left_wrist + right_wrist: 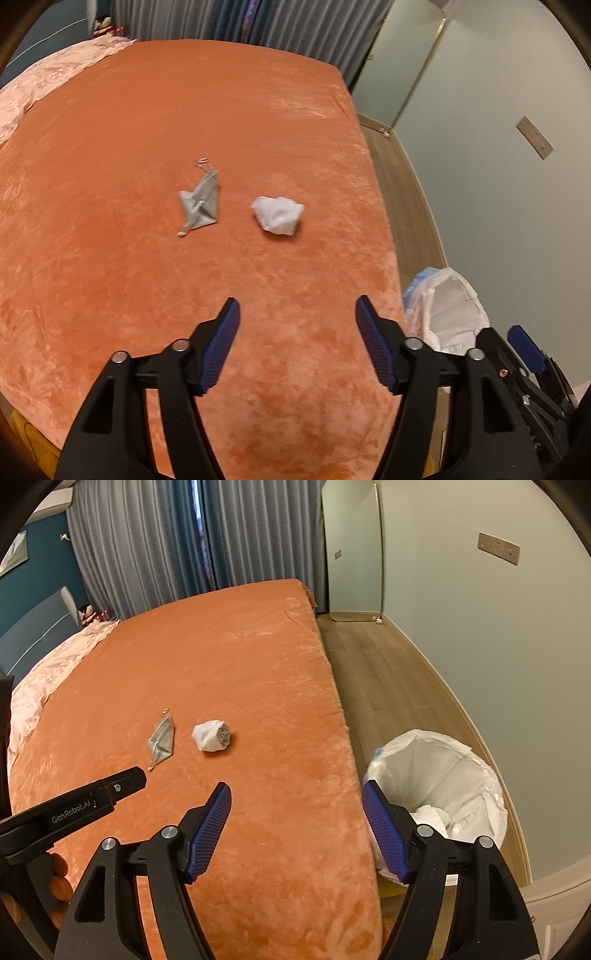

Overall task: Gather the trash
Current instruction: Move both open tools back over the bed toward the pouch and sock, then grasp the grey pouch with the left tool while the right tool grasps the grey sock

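Approach step: left gripper (pixel 297 314) and right gripper (pixel 295 801) both spread, empty; next reach mid-frame wad (pixel 277 215), mask (pixel 201 201).

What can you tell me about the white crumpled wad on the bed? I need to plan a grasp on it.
The white crumpled wad looks like soft tissue or thin cloth, bunched into a loose, rounded lump with folds and creases. In the right wrist view its right end shows a greyish rolled spiral. It lies still on the orange bedspread, near the bed's right edge, apart from the flat grey pouch to its left. Nothing but the bedspread touches it; both grippers are short of it.
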`<state>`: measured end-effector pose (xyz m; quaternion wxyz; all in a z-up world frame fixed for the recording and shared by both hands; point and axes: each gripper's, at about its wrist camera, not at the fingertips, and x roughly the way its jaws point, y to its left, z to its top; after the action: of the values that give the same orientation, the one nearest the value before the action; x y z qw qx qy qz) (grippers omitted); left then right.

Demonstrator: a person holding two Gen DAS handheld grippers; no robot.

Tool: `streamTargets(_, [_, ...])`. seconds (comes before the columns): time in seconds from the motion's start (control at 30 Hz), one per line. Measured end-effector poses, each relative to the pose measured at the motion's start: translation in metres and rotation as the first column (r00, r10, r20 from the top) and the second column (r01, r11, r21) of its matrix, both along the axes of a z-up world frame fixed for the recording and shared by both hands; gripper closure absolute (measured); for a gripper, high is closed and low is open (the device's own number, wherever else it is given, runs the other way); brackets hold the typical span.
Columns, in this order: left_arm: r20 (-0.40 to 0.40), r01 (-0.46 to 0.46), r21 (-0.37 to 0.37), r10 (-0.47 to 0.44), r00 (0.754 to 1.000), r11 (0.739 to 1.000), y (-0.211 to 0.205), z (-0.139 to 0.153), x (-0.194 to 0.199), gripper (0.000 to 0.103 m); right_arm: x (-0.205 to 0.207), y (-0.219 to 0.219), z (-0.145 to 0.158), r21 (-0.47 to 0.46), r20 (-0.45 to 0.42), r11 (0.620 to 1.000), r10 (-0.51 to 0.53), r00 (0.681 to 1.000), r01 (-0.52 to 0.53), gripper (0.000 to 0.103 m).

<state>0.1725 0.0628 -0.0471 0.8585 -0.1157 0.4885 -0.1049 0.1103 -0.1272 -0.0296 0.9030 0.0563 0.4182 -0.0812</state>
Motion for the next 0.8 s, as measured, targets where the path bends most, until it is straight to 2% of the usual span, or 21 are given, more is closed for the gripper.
streamTargets(0.2, [-0.026, -0.063, 0.010, 0.063, 0.998, 0.998, 0.039, -0.015, 0.013, 0.037, 0.016, 0.025, -0.013, -0.001, -0.030, 0.999, 0.032, 0.999, -0.032, 0.031])
streamTargets(0.4, [-0.061, -0.134, 0.031, 0.136, 0.989, 0.990, 0.076, -0.037, 0.035, 0.030, 0.039, 0.045, -0.033, 0.004, -0.064, 0.998, 0.057, 0.996, -0.057, 0.030])
streamTargets(0.53, [-0.088, -0.174, 0.046, 0.177, 0.980, 0.984, 0.096, -0.052, 0.055, 0.024, 0.063, 0.059, -0.051, 0.015, -0.095, 0.997, 0.072, 0.993, -0.071, 0.030])
streamTargets(0.8, [-0.155, -0.220, 0.044, 0.224, 0.962, 0.975, 0.114, -0.088, 0.118, 0.023, 0.138, 0.080, -0.098, 0.046, -0.159, 0.996, 0.082, 0.984, -0.076, 0.030])
